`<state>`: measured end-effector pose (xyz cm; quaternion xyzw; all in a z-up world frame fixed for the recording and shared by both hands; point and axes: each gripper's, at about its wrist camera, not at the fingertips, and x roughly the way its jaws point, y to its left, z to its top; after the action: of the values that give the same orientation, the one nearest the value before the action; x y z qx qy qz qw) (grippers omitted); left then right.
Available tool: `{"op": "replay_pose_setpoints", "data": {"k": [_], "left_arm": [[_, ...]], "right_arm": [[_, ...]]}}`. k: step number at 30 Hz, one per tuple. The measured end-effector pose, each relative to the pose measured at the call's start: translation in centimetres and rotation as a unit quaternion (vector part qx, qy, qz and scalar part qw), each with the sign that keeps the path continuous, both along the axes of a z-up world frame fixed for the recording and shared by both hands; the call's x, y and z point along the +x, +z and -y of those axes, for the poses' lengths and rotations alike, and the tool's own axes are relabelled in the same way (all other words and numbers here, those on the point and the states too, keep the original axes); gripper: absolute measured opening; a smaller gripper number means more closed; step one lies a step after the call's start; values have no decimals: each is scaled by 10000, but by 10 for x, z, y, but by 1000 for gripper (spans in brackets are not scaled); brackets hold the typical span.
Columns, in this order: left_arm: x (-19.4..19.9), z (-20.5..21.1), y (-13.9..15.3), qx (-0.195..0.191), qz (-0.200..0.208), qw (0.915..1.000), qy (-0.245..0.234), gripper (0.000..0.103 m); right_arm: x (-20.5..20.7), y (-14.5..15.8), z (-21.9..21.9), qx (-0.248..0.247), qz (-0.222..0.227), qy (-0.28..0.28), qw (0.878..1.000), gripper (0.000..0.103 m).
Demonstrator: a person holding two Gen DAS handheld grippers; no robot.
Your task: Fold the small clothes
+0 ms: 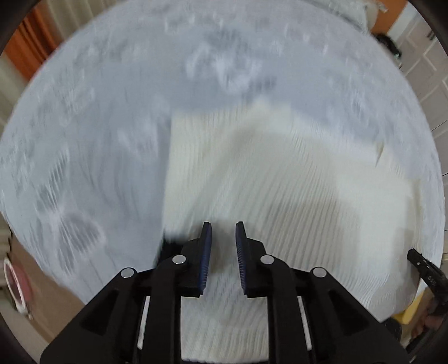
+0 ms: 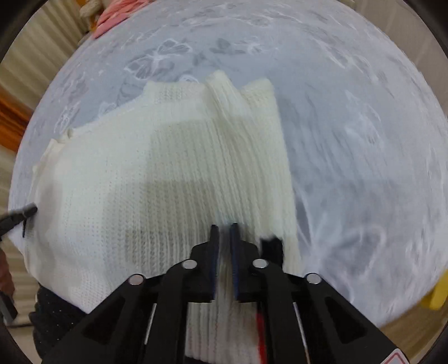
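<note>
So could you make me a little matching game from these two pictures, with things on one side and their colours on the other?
Things:
1. knitted garment
2. bedsheet
3. pads inside the left gripper
4. cloth at the bed's far edge

Colours:
a. pale grey with flower prints
b. pink
c. cream white
d. dark blue

Pairs: 1-c, 2-a, 3-d, 4-b

Both wrist fisheyes look steeply down along their own fingers, close above the cream ribbed knit garment (image 1: pixel 280 179) (image 2: pixel 173 179) — shared by both — on a pale floral-printed bedsheet (image 1: pixel 98 126) (image 2: pixel 350 140).
</note>
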<state>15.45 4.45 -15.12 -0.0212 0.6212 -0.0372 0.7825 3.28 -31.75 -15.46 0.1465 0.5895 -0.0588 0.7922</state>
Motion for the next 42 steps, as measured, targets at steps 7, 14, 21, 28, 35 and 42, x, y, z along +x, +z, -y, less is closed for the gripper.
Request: {"op": "replay_pose_setpoints", "data": {"k": [7, 14, 21, 28, 35, 42], "left_arm": [[-38, -12, 3, 70, -15, 10000, 55, 18], [-74, -48, 19, -212, 9, 9988, 446, 50], [-87, -73, -8, 62, -338, 9966, 753, 61], [-89, -59, -13, 378, -314, 9974, 523, 61], [-91, -55, -12, 360, -323, 9977, 473, 61], [-83, -57, -8, 285, -347, 9975, 539, 61]], "right_arm": [[-28, -17, -5, -180, -407, 148, 9989, 1], [-53, 18, -2, 176, 127, -189, 9996, 14], [-76, -4, 9, 535, -63, -506, 9973, 42], [-60, -12, -8, 162, -286, -309, 9990, 7], [-73, -17, 10, 129, -404, -370, 9984, 5], [-75, 34, 4, 36, 118, -451, 9989, 10]]}}
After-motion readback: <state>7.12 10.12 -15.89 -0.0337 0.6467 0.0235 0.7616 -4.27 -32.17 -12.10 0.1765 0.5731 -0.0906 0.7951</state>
